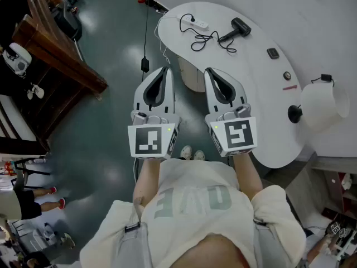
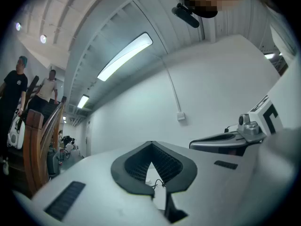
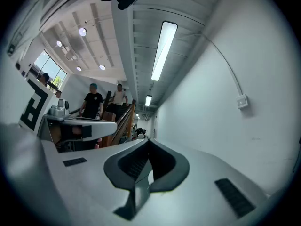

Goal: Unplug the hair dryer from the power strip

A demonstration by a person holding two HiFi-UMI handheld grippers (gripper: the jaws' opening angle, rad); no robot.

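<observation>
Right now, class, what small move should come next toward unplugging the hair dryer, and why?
Probably reach both forward: the left gripper and right gripper are shut, empty and well short of the power strip and hair dryer at the far end of the table.

Open-plan lab or test studio, not a home. Landmark: the white curved table (image 1: 262, 94). Below it and to its left there's a glossy dark green floor (image 1: 106, 54), no rugs or domestic finish. Further left of the table is a wooden stair railing (image 1: 56, 49), with 2 people (image 3: 94, 101) standing by it. Past the table is a bare white wall (image 2: 211, 88) with surface-run conduit down to a small wall box (image 2: 181, 117). Above the table are long strip lights (image 2: 124, 56) and round recessed spots (image 3: 83, 31) on a ribbed white ceiling. On the table, sparsely laid out, are a power strip (image 1: 195, 22) and a hair dryer (image 1: 236, 29). Right of the table there's floor clutter (image 1: 334, 228), too small to identify.
</observation>
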